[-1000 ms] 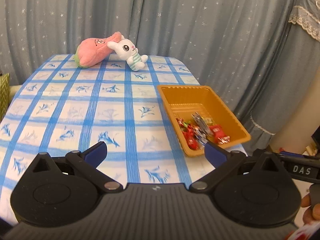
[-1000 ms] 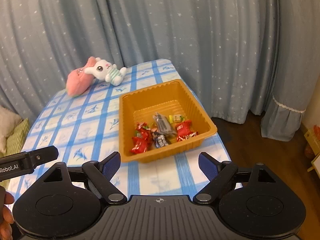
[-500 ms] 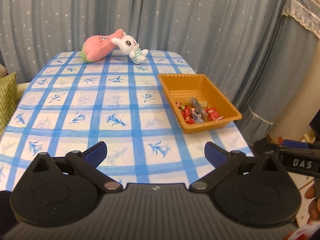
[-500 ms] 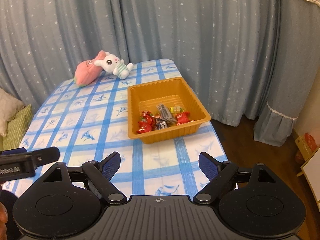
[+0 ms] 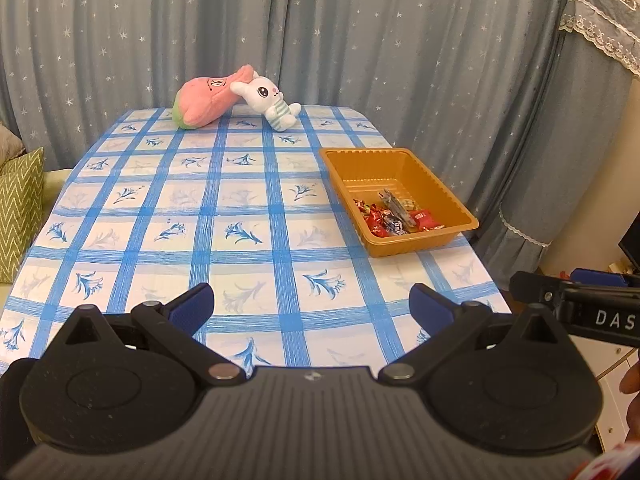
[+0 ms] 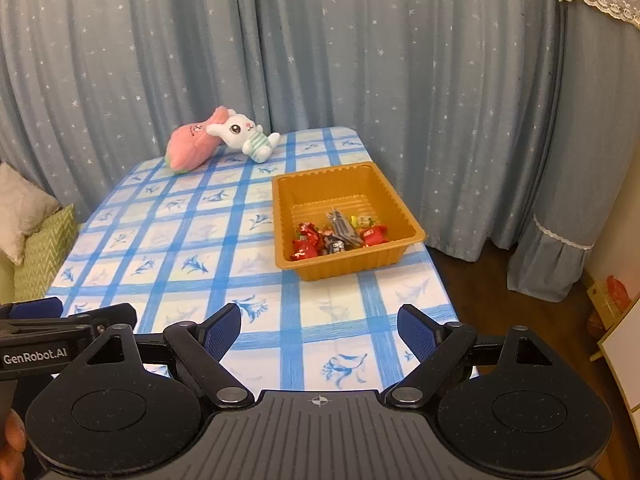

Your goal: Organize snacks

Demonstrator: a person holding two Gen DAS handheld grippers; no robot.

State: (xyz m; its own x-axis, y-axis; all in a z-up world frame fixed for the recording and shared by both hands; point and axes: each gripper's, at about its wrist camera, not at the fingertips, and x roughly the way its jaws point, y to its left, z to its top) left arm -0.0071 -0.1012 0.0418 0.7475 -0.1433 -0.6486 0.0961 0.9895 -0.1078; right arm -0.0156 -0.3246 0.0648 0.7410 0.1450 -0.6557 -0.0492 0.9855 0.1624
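An orange plastic tray (image 5: 440, 190) (image 6: 400, 208) stands near the right edge of the blue-checked table. Several wrapped snacks (image 5: 394, 218) (image 6: 340, 236), mostly red with one grey packet, lie in its near end. My left gripper (image 5: 310, 306) hangs open over the table's near edge, well short of the tray, with nothing between its blue pads. Over the near right corner my right gripper (image 6: 319, 328) is also open and holds nothing. Each gripper shows at the edge of the other's view.
A pink plush (image 5: 204, 98) (image 6: 190, 148) and a white bunny plush (image 5: 268, 100) (image 6: 246, 136) lie at the table's far end against grey starred curtains. A green cushion (image 5: 20, 208) sits left of the table. Wooden floor and furniture lie to the right.
Both grippers have pulled back from the tray and risen a little, so the tray looks smaller and more of the table shows. Both stayed open.
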